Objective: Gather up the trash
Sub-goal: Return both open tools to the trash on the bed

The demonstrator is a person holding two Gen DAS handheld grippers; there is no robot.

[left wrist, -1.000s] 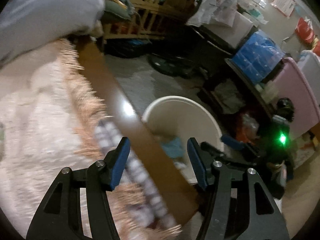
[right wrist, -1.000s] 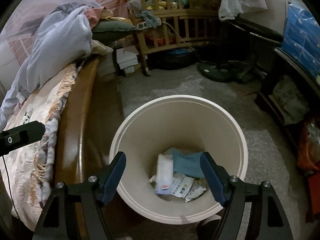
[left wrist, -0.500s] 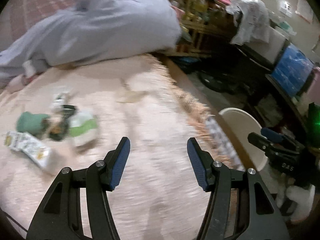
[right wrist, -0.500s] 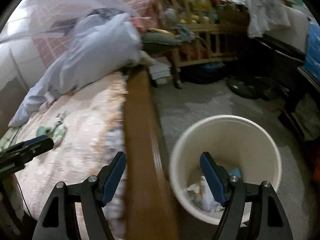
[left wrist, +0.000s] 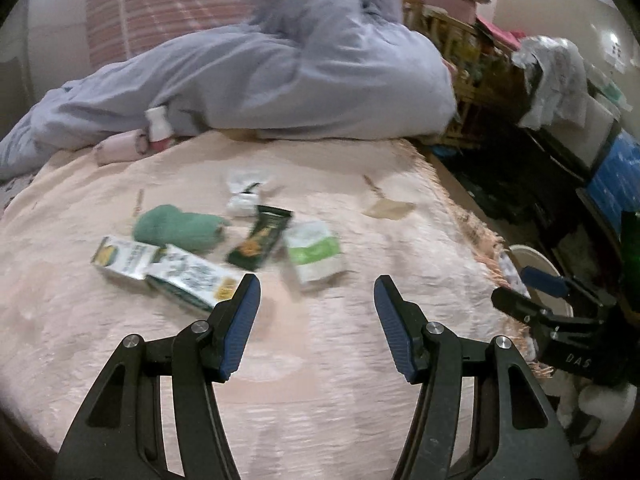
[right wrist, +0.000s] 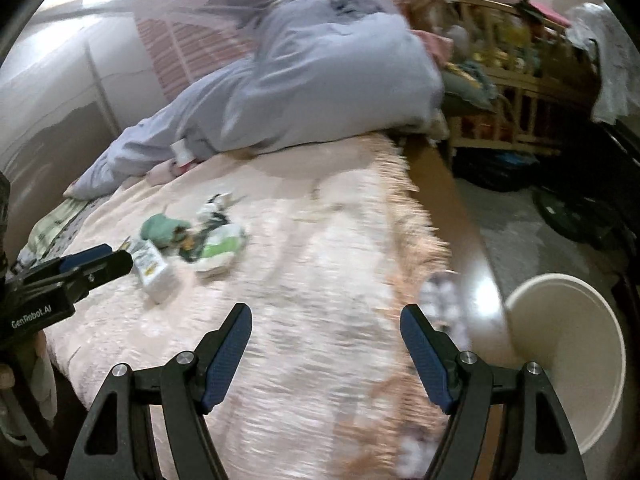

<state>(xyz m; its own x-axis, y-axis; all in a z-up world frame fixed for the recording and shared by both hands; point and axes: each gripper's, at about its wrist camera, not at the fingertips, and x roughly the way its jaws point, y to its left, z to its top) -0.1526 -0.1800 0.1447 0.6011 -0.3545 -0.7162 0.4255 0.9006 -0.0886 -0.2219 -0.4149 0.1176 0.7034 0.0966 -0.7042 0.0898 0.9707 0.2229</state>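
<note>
Trash lies on the pink bedspread (left wrist: 320, 360): two white-green cartons (left wrist: 192, 276), a dark green wrapper (left wrist: 258, 242), a white-green pouch (left wrist: 316, 254), a crumpled white packet (left wrist: 242, 196) and a green cloth (left wrist: 176, 228). The same pile (right wrist: 188, 240) shows in the right wrist view. My left gripper (left wrist: 316, 312) is open and empty just short of the pile. My right gripper (right wrist: 326, 344) is open and empty over the bed near its edge. The white bin (right wrist: 568, 352) stands on the floor beside the bed, to the right.
A grey-blue duvet (left wrist: 280, 72) is heaped at the bed's far end, with a small white bottle (left wrist: 158, 128) against it. The wooden bed rail (right wrist: 460, 216) runs along the right side. A wooden crib (right wrist: 508, 92) and dark clutter fill the floor beyond.
Both grippers swung left, away from the bin and over the bed. The trash pile came into view and is now closer to my left gripper. Both stay open and empty.
</note>
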